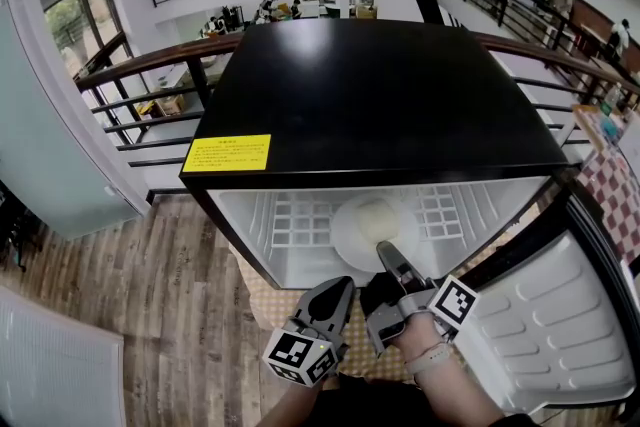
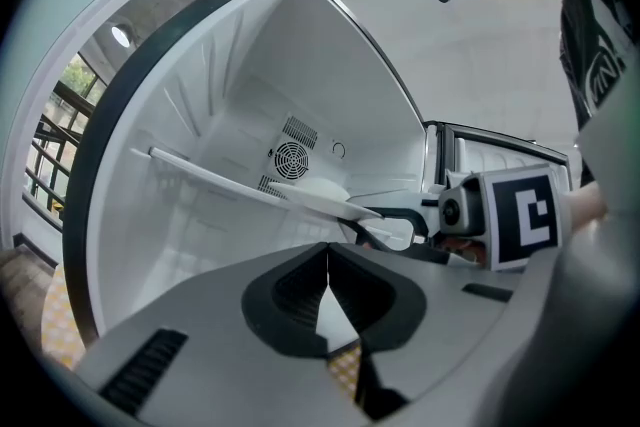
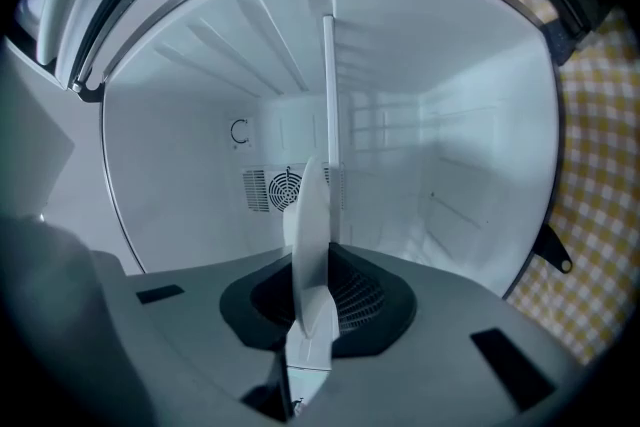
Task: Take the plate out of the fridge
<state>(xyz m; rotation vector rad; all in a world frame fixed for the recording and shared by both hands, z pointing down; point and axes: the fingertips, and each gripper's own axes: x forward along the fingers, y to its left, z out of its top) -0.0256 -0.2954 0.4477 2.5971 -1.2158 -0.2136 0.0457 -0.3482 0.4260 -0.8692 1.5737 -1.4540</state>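
Plate (image 1: pixel 372 223) rim is clamped by right hand-held gripper (image 1: pixel 388 257); left hand-held gripper (image 1: pixel 341 290) is closed on nothing. Slip is risked by the thin edge grip.

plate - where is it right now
In the head view the plate sits on the white shelf inside the open fridge, right of centre, its near rim clamped by the right gripper.

a white grid shelf (image 1: pixel 290 220) spans the inside of the open fridge (image 1: pixel 380 105). a round white plate (image 1: pixel 372 218) lies on the shelf's right half, with bare grid showing to either side of it. the fridge itself stands on a yellow checked mat (image 1: pixel 262 300), which is spread over the wooden plank floor (image 1: pixel 120 305).
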